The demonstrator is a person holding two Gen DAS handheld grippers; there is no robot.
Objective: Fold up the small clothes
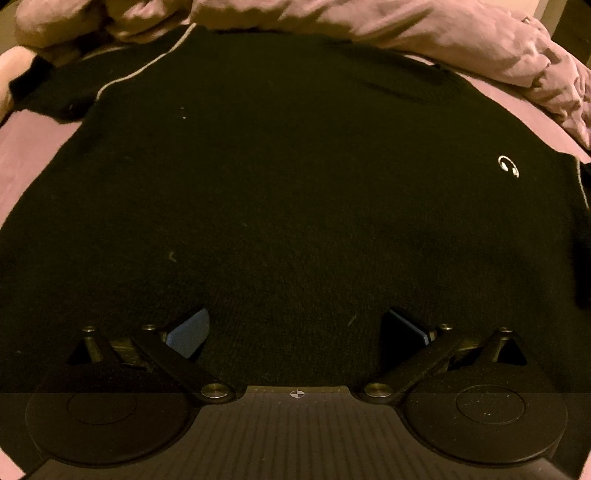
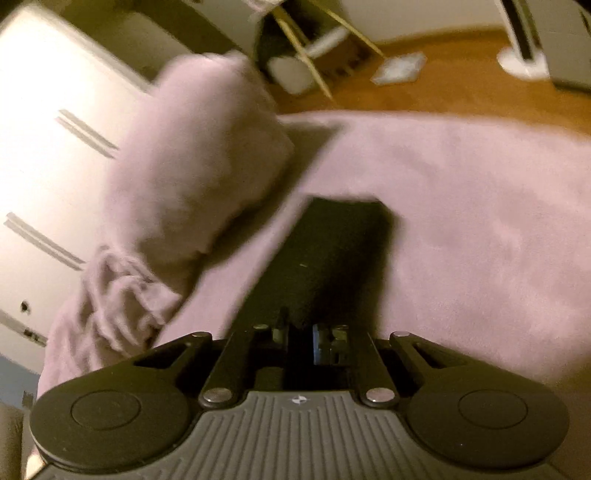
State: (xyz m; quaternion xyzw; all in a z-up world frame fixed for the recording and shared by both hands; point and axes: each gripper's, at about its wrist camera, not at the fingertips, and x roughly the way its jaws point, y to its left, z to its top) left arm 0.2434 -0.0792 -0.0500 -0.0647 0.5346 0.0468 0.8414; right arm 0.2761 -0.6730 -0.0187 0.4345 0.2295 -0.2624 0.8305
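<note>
Pink bedsheet (image 1: 26, 147) covers the bed that carries everything, and a rumpled pink duvet (image 1: 369, 26) is heaped along its far edge in the left wrist view. Spread flat over the sheet, the black top (image 1: 277, 184) fills nearly the whole of that view; bare sheet shows only in narrow strips past its left side and at the upper right. Thin pale piping (image 1: 147, 66) runs along its far left shoulder, and a small white headphone-shaped logo (image 1: 508, 166) sits near its right side; no lettering can be read. Low over the near part of the top, the left gripper (image 1: 295, 328) has its jaws spread wide with only flat fabric between them, gripping nothing. In the blurred right wrist view, the right gripper (image 2: 299, 343) is closed tight on a black sleeve (image 2: 332, 251) stretching ahead over open pink sheet, with wooden floor (image 2: 443, 74) beyond the bed's edge.
</note>
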